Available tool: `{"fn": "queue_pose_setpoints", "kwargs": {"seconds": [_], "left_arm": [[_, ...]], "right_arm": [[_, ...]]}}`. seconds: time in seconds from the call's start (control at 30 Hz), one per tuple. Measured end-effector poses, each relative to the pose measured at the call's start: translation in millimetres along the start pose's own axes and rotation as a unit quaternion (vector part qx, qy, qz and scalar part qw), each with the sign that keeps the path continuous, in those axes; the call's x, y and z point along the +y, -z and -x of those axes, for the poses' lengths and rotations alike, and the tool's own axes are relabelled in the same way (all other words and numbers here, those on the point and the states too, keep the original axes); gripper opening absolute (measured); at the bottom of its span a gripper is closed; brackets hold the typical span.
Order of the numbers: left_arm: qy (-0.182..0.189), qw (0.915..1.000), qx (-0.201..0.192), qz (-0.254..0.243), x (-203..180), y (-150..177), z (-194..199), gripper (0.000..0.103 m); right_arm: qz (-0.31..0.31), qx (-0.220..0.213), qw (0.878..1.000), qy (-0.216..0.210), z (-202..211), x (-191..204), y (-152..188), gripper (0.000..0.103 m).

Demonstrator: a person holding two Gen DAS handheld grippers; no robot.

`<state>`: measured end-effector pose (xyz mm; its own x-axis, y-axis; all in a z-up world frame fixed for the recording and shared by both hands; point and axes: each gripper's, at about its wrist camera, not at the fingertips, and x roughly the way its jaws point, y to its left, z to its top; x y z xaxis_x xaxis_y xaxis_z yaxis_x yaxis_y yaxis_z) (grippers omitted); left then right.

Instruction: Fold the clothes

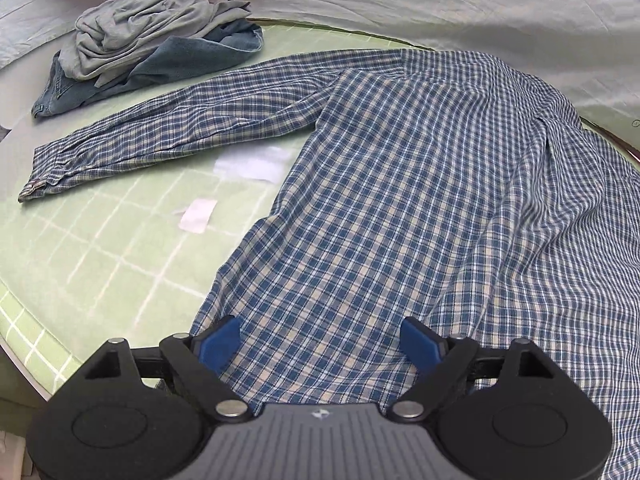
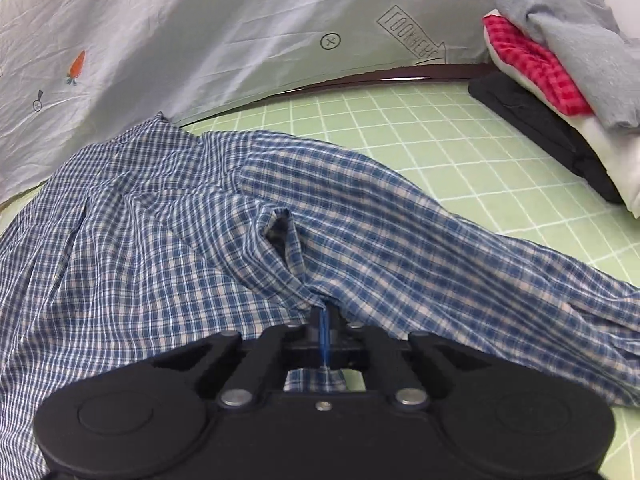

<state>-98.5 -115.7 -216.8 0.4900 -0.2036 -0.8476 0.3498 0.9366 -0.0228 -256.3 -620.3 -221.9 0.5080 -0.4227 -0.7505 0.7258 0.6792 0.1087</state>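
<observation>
A blue and cream plaid shirt (image 1: 380,200) lies spread on the green grid mat (image 1: 100,248), one long sleeve (image 1: 168,132) stretched out to the left. My left gripper (image 1: 322,342) stands open over the shirt's near hem, blue pads apart with cloth beneath them, nothing pinched. In the right wrist view the same plaid shirt (image 2: 180,216) is bunched, and my right gripper (image 2: 324,320) is shut on a raised fold of it, the blue pads pressed together with fabric gathered at their tips.
A crumpled grey garment on denim (image 1: 152,44) sits at the mat's far left. A stack of folded clothes, grey, red check, white and black (image 2: 560,80), stands at the right. A pale printed sheet (image 2: 200,32) hangs behind the mat (image 2: 460,152).
</observation>
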Motion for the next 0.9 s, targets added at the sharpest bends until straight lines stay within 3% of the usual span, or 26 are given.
{"fn": "queue_pose_setpoints", "kwargs": {"seconds": [0.1, 0.13, 0.17, 0.23, 0.4, 0.6, 0.67, 0.8, 0.87, 0.9], "left_arm": [[-0.003, 1.0000, 0.002, 0.001, -1.3, -0.4, -0.7, 0.089], [-0.002, 1.0000, 0.003, 0.003, -0.9, -0.8, -0.5, 0.089], [0.000, 1.0000, 0.004, 0.006, 0.0, -1.3, -0.4, 0.090], [0.007, 0.9999, 0.004, 0.014, 2.3, -2.3, -0.4, 0.093], [0.016, 0.9998, 0.006, 0.012, 3.2, -3.9, -1.5, 0.096], [0.019, 0.9998, 0.003, -0.002, 7.4, -3.8, -2.8, 0.097], [0.016, 0.9999, 0.002, 0.000, 11.8, -5.0, -3.8, 0.097], [0.039, 0.9989, 0.004, 0.024, 25.4, -9.4, -2.8, 0.097], [0.055, 0.9977, 0.008, 0.040, 32.2, -12.0, -1.6, 0.097], [0.064, 0.9964, 0.009, 0.055, 37.4, -13.2, -0.3, 0.097]], "right_arm": [[0.016, 0.001, 1.000, 0.009, 13.5, 7.9, 4.8, 0.008], [0.018, -0.004, 1.000, 0.009, 20.2, 13.0, 8.1, 0.017], [0.017, -0.012, 1.000, 0.007, 30.4, 18.8, 14.2, 0.034], [0.021, -0.017, 1.000, -0.004, 46.8, 30.8, 28.5, 0.044], [0.064, -0.001, 0.998, -0.021, 79.5, 62.9, 79.4, 0.047], [0.083, 0.009, 0.996, -0.018, 96.7, 79.2, 121.7, 0.063], [0.086, 0.010, 0.996, -0.004, 100.9, 78.3, 126.5, 0.068], [0.081, 0.012, 0.997, 0.006, 106.7, 73.0, 130.4, 0.068], [0.073, 0.020, 0.997, 0.021, 106.4, 73.2, 128.8, 0.083], [0.064, 0.026, 0.997, 0.030, 105.2, 73.2, 127.1, 0.084]]}}
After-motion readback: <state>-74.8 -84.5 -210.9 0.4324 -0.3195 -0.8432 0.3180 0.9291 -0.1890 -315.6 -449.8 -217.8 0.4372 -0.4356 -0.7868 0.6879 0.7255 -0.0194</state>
